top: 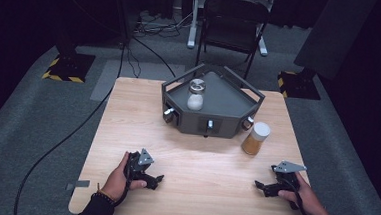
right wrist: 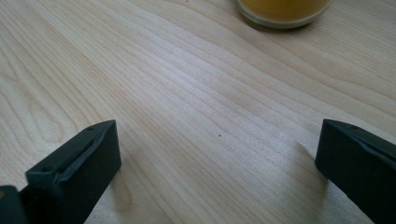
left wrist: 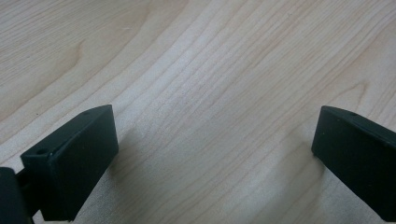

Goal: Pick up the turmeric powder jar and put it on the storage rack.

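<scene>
Amber-filled glass jar with white lid (top: 255, 138) stands upright on the light wooden table (top: 128, 113), just beside the right front corner of the dark grey angular tray (top: 229, 92). It sits ahead of the right gripper (top: 265, 187), apart from it, and well apart from the left gripper (top: 155, 180), which rests at the near left of the table.

High view: a second jar, clear glass with white contents and a metal lid (top: 196, 95), stands inside the tray; three small knobs show on the tray's front wall. A black folding chair (top: 232, 21) stands beyond the table.

Right gripper view: only the amber jar's base (right wrist: 283, 9) at the top edge, bare wood grain between jar and jaws. Left gripper view: bare table surface (left wrist: 210, 70).

Right gripper (right wrist: 217, 154): jaws spread wide, nothing between them, low over the wood. Left gripper (left wrist: 215, 149): jaws likewise wide apart, gripping nothing; contact with the table cannot be told
</scene>
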A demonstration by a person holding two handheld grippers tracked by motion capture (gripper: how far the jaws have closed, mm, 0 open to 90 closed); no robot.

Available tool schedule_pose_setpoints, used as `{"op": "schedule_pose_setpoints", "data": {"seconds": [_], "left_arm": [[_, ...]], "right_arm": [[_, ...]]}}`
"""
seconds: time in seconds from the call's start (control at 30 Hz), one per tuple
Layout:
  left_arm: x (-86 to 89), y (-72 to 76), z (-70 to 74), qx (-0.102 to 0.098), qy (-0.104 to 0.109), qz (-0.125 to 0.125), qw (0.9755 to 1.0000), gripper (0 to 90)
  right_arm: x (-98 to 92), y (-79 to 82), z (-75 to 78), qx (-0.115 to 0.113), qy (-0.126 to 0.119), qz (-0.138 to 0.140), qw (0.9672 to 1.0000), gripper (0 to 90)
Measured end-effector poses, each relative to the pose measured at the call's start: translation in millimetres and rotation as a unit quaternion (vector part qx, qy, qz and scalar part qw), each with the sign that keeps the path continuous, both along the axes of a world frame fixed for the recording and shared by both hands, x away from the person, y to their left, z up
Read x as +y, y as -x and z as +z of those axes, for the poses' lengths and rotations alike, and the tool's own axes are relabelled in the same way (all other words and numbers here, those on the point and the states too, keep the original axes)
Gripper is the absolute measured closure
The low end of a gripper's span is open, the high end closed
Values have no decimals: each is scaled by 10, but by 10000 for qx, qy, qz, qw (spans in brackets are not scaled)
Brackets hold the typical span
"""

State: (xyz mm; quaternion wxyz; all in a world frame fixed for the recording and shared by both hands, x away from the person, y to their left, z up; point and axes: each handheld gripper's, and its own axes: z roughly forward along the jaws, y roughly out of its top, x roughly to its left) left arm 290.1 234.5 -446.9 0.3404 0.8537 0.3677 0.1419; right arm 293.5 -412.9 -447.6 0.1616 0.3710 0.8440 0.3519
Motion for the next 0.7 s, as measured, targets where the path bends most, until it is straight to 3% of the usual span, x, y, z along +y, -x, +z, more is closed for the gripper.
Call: {"op": "schedule_pose_setpoints", "data": {"seconds": [0.27,0.37,0.7], "left_arm": [[1,-1,-1,-6,1,-5,10000,0],[1,-1,-1,-7,2,-5,10000,0],[1,-1,-1,-6,0,-5,10000,0]], "right_arm": [[-8,12,0,-24,12,18,10000,3],[37,33,33,-93,157,13,9998,7],[72,71,72,-157,85,-121,9998,10]]}}
